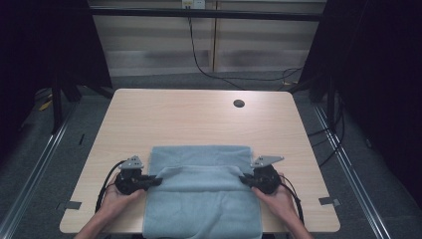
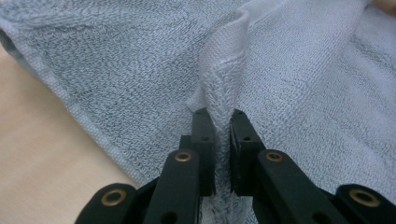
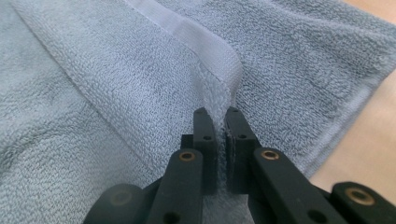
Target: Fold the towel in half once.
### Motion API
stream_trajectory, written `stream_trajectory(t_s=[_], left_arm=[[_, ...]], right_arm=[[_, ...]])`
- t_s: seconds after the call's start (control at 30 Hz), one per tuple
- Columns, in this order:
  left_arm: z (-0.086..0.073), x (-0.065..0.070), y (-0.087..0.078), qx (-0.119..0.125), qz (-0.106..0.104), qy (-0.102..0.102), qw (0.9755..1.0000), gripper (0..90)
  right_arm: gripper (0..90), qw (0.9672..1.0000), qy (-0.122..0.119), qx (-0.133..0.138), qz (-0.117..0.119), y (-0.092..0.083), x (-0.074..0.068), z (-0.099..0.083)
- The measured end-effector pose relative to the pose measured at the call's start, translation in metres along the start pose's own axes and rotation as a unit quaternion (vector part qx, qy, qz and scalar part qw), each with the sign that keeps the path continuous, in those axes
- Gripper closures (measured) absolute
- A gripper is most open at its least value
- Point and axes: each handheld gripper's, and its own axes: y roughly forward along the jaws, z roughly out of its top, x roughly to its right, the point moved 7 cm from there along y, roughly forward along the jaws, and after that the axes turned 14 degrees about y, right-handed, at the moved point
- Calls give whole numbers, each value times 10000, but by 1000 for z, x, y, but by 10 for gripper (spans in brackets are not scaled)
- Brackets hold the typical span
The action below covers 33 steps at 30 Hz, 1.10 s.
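Both claws pinched shut on towel (image 1: 201, 191) corners, left claw (image 1: 158, 182) and right claw (image 1: 242, 179), folded edge slung between over table (image 1: 199, 119): lower level, taut, release together.

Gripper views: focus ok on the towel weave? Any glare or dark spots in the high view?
Left gripper view: the pale blue terry towel shows sharp loops near the pinched fold, the black left gripper softens towards the bottom edge. Right gripper view: same, weave crisp around the right gripper. High view: soft and low in detail, even light on the light wooden table, no glare, surroundings nearly black.
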Motion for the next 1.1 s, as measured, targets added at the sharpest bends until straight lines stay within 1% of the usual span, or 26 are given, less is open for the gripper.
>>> stream_trajectory(t_s=[0.07, 0.1, 0.13, 0.2, 0.23, 0.27, 0.3, 0.33, 0.37, 0.4, 0.43, 0.47, 0.5, 0.53, 0.57, 0.7, 0.77, 0.8, 0.83, 0.87, 0.9, 0.93, 0.97, 1.0, 1.07, 1.1], left_arm=[[4, -10, 3, -40, 45, -27, 10000, 828], [6, -17, 6, -50, 141, 0, 9999, 829], [8, -21, 7, -65, 165, -15, 9998, 829], [11, -33, 11, -26, 248, 84, 9997, 828], [13, -39, 13, -10, 211, -24, 9998, 828], [14, -45, 14, -25, 271, -64, 9996, 828], [16, -49, 15, -80, 394, -22, 9992, 828], [18, -52, 17, -168, 493, 80, 9986, 828], [20, -56, 18, -210, 637, 159, 9976, 828], [22, -59, 20, -238, 688, 148, 9972, 828], [24, -64, 22, -249, 764, 200, 9966, 829], [26, -72, 25, -218, 855, 106, 9960, 829], [27, -76, 27, -190, 845, 25, 9962, 829], [30, -81, 30, -156, 888, 1, 9959, 828], [31, -85, 31, -196, 914, 20, 9956, 828], [43, -102, 43, -322, 1085, 7, 9936, 828], [49, -111, 50, -277, 1115, -32, 9934, 828], [51, -114, 53, -245, 1093, -33, 9937, 828], [53, -118, 56, -243, 1087, -6, 9938, 829], [55, -120, 58, -186, 1065, -83, 9941, 829], [57, -123, 60, -192, 1092, -106, 9938, 828], [59, -125, 62, -216, 1109, -51, 9936, 828], [61, -125, 65, -221, 1172, -92, 9928, 828], [62, -126, 66, -226, 1230, -53, 9921, 828], [64, -127, 68, -320, 1291, -17, 9911, 828], [65, -128, 69, -274, 1305, -116, 9910, 828]], right_arm=[[855, 10000, 67, -1, -44, 9, 6, 12], [855, 10000, 64, 21, -36, 11, 8, 15], [855, 9999, 110, 2, -49, 15, 11, 21], [855, 9999, 140, 21, -91, 20, 16, 28], [854, 9998, 174, 23, -118, 23, 19, 31], [854, 9997, 241, 26, -100, 26, 21, 36], [854, 9995, 296, 29, -137, 29, 24, 40], [854, 9993, 337, 23, -171, 32, 25, 44], [854, 9993, 315, 35, -211, 36, 27, 49], [854, 9991, 346, 30, -256, 39, 29, 54], [854, 9990, 359, 49, -266, 43, 32, 59], [854, 9988, 404, 36, -288, 46, 35, 64], [854, 9981, 571, 41, -226, 52, 41, 72], [855, 9979, 603, 28, -252, 53, 44, 75], [855, 9976, 638, 35, -268, 56, 47, 78], [854, 9972, 598, 73, -439, 63, 57, 90], [854, 9963, 688, 98, -501, 66, 62, 95], [854, 9958, 728, 108, -550, 67, 64, 98], [854, 9953, 732, 37, -631, 67, 66, 99], [853, 9950, 739, -49, -668, 67, 66, 101], [853, 9947, 714, -109, -729, 66, 67, 102], [853, 9947, 667, -104, -772, 67, 69, 103], [854, 9943, 701, -81, -801, 67, 71, 104], [854, 9941, 680, -31, -844, 69, 74, 106], [854, 9925, 834, 57, -891, 71, 78, 110], [854, 9919, 855, 95, -939, 73, 81, 112]])
